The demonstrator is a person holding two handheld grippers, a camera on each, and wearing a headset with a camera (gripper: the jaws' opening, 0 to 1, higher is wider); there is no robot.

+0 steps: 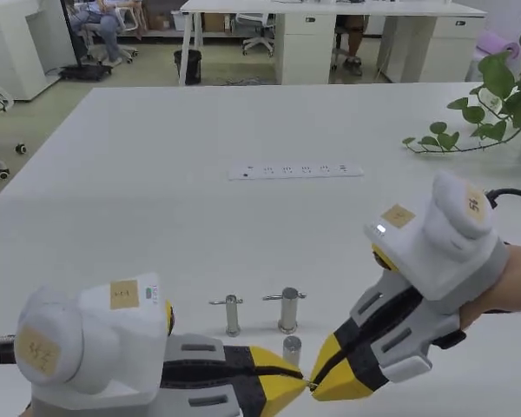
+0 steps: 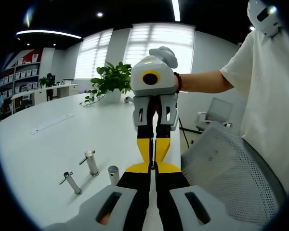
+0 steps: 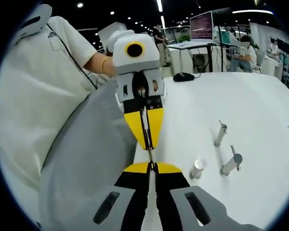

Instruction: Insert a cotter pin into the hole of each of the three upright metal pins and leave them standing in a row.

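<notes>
Left gripper (image 1: 297,383) and right gripper (image 1: 323,385) meet tip to tip, each with its yellow jaws pressed together. A thin metal sliver (image 1: 311,384) shows where the tips touch, too small to tell which gripper grips it. The short bare pin (image 1: 292,349) stands upright on the white table (image 1: 243,226), just beyond the joined tips. Behind the bare pin stand two taller metal pins (image 1: 287,310) (image 1: 233,314), each with a cotter pin (image 1: 284,296) (image 1: 225,301) through its top. Far beyond the bare pin lies a power strip (image 1: 295,170).
</notes>
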